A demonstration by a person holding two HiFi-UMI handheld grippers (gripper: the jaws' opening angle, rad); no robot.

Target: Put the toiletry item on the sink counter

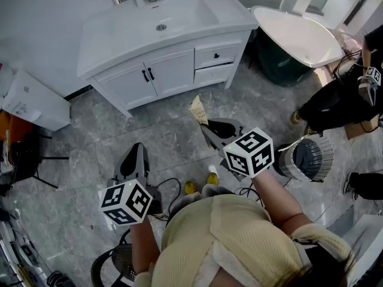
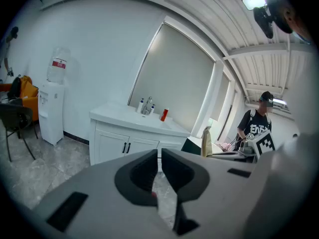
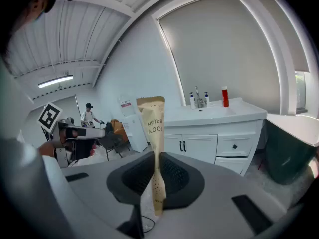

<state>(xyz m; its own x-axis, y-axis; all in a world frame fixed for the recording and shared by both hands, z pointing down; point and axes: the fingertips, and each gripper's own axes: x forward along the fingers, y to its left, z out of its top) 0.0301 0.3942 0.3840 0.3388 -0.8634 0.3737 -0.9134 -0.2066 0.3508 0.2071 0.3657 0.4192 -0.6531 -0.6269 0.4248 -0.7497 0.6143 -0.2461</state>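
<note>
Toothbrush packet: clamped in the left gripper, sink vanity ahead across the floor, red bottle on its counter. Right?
Wrong gripper. The right gripper view shows the right gripper shut on the toothbrush packet; the left gripper has its jaws together on nothing. The sink vanity does stand ahead across the floor, with the red bottle on its counter.

Matt brown paper toothbrush packet; glossy white sink counter at twelve o'clock; polished grey stone-look floor.
</note>
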